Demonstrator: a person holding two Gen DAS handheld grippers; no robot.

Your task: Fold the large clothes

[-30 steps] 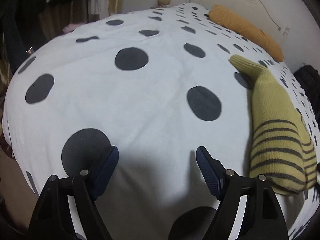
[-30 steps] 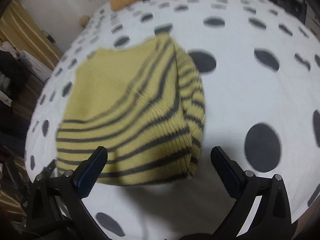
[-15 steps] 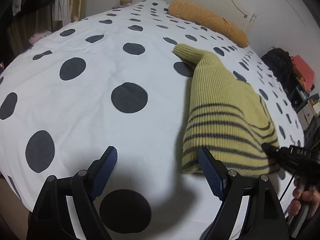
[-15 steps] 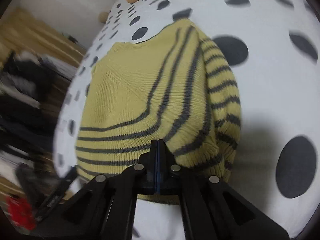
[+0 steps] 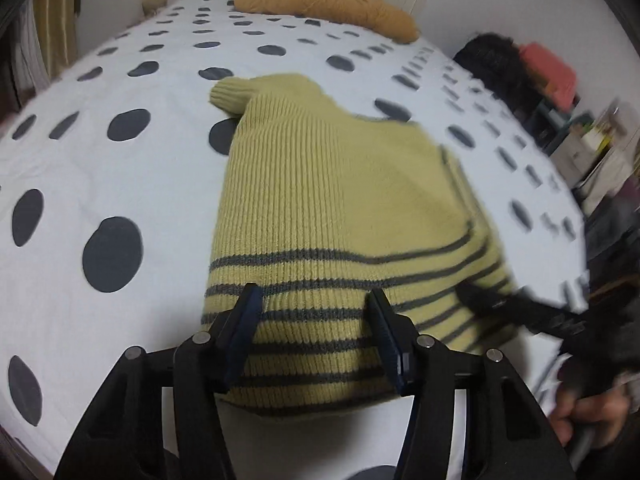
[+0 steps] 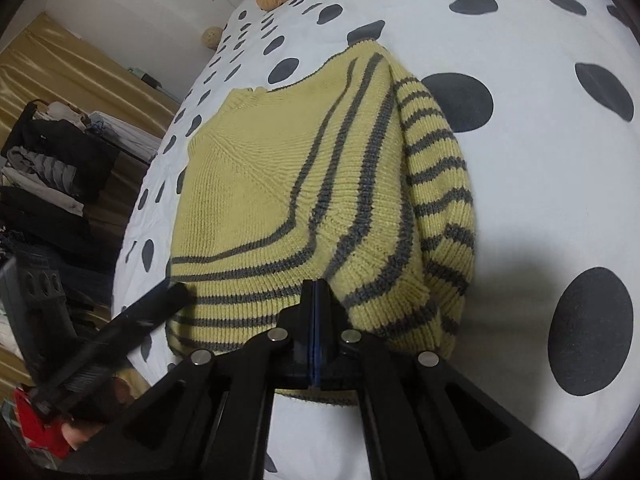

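A yellow-green knit sweater (image 5: 340,184) with grey stripes lies folded on the spotted bed cover (image 5: 120,184), one sleeve cuff (image 5: 228,94) pointing away. My left gripper (image 5: 316,320) straddles the striped hem near its left corner. Its jaws are closing, the knit lies flat between them, and the pads stand apart from it. My right gripper (image 6: 316,292) is shut on the hem of the sweater (image 6: 260,184) further right, where the fabric puckers around its tips. The right gripper (image 5: 476,298) also shows in the left wrist view, at the hem's right side.
An orange pillow (image 5: 324,4) lies at the head of the bed. Dark and red clutter (image 5: 552,72) stands beside the bed on one side. Hanging clothes (image 6: 52,168) and a gold curtain are on the other. A hand (image 5: 580,412) holds the right gripper's handle.
The left gripper has swung across the bed to the sweater's hem and its jaws have narrowed. The right gripper went from wide open to shut on the hem.
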